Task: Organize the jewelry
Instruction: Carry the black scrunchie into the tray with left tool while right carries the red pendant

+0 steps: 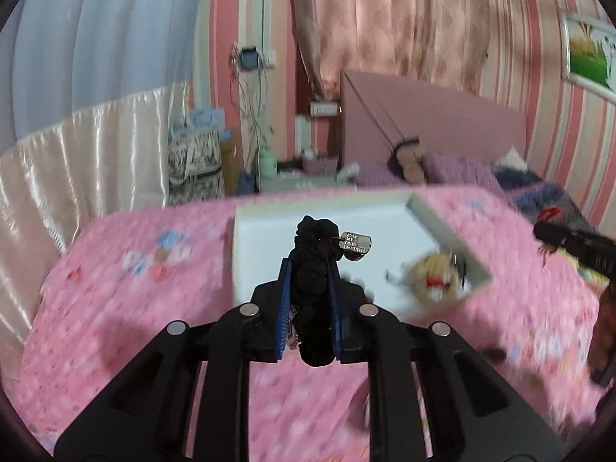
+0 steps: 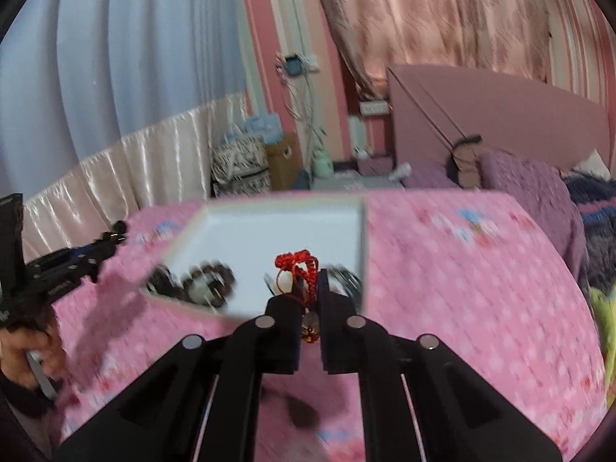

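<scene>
1. Our left gripper (image 1: 308, 288) is clamped on a black cord (image 1: 312, 265) with a metal tag (image 1: 355, 241).
2. Our right gripper (image 2: 310, 300) pinches a red cord (image 2: 298, 263).
3. Both hang over the white tray's (image 2: 269, 238) near edge; we judge delivery underway.
4. Next: lower, release clear of the beads (image 2: 210, 279).

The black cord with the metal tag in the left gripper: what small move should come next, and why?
Probably open the left gripper. It is shut on the black cord, and the tag hangs over the white tray, where other jewelry already lies, so the cord would likely drop inside.
</scene>
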A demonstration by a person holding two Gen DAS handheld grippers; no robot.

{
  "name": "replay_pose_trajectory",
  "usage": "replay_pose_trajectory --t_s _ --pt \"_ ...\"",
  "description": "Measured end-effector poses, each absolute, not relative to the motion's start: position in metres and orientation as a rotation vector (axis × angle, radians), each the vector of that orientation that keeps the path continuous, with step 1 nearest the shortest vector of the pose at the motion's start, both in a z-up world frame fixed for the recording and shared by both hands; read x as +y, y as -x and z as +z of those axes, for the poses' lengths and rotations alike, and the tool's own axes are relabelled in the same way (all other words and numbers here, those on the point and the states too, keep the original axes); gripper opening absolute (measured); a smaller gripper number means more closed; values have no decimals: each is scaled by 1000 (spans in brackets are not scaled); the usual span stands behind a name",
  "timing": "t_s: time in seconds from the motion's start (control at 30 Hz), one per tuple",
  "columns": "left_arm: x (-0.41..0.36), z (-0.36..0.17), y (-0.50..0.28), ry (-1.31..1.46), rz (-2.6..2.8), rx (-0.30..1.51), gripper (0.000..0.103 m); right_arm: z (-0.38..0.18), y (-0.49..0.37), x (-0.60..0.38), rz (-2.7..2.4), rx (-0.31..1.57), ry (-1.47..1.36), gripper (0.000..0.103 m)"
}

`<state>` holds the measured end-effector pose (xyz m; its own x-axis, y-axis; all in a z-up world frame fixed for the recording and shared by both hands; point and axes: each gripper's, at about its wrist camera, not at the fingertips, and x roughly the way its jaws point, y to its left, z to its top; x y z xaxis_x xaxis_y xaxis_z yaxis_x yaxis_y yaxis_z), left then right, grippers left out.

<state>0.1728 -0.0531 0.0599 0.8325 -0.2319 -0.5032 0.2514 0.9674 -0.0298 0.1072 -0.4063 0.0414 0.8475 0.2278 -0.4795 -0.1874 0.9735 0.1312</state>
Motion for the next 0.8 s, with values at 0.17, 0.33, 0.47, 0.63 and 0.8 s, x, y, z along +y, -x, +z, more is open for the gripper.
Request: replay_pose_trajectory --t_s 0.17,0.33,0.47,0.63,0.8 --pt "-75 37 -199 -3 -299 524 16 12 -153 -375 173 570 5 6" --pt "-85 -8 -211 -5 -253 568 16 -29 -167 -369 182 592 -26 6" --pt "-82 -14 -217 33 -206 566 16 -29 -158 -351 191 555 58 6" --pt "-86 -18 -220 24 -197 566 16 -44 -163 -357 177 590 42 6" --pt "-88 -19 -215 0 -199 559 18 -46 -163 -364 178 598 6 6"
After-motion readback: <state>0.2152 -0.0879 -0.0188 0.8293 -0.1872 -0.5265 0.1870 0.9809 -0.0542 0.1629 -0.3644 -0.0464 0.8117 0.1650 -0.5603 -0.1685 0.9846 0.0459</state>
